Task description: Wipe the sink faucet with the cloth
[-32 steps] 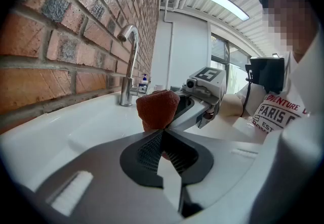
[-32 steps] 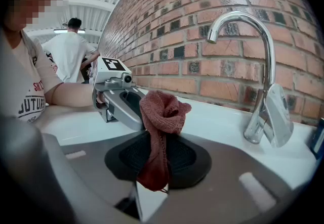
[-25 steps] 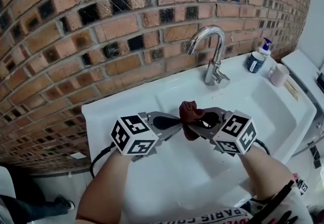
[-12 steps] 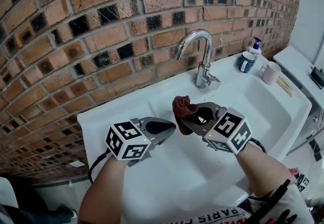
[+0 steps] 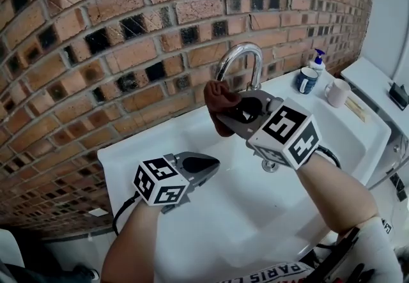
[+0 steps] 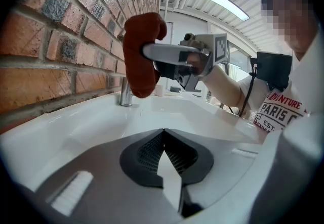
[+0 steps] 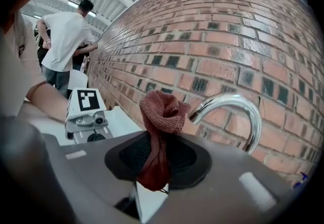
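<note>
While clamped on the dark red cloth (image 5: 214, 98), right gripper (image 5: 230, 115) up just beside the chrome faucet (image 5: 239, 55) spout, left gripper (image 5: 215, 162) closed on nothing, low over the white sink (image 5: 223, 214).

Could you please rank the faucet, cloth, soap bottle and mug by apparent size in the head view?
1. faucet, partly hidden by the right gripper
2. cloth, held nearer the camera
3. soap bottle
4. mug, nearly the bottle's size
</note>
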Demonstrator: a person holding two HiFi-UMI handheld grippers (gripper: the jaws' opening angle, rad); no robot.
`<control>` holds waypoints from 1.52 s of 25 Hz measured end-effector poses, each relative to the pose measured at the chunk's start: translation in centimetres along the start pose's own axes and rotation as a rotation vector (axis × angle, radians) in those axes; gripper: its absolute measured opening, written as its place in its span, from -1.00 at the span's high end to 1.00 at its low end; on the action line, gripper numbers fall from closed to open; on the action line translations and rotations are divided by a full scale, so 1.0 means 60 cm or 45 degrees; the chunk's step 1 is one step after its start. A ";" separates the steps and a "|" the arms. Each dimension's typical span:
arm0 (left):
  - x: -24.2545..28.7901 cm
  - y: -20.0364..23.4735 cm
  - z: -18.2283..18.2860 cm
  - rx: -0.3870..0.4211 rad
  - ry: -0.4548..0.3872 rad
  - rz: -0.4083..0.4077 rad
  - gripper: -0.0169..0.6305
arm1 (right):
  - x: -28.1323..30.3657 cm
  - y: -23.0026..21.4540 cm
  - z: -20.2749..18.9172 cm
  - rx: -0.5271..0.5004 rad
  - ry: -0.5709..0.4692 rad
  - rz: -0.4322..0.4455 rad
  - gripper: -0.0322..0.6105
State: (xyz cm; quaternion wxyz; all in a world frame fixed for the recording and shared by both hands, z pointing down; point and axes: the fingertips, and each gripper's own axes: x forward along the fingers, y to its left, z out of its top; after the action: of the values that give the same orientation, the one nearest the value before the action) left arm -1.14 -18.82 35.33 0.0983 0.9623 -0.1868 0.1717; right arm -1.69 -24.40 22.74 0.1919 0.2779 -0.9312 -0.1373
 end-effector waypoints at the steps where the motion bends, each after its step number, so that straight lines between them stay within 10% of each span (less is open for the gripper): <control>1: 0.000 0.000 0.000 0.001 0.000 0.000 0.95 | -0.001 -0.009 0.014 0.010 -0.020 -0.008 0.62; 38: -0.001 0.000 0.001 -0.002 0.000 -0.001 0.95 | -0.008 -0.100 0.111 -0.019 -0.148 -0.190 0.61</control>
State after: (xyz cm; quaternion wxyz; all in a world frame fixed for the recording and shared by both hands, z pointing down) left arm -1.18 -18.82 35.24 0.0990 0.9623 -0.1865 0.1715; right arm -1.46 -27.97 14.50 0.1287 0.3368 -0.9163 -0.1742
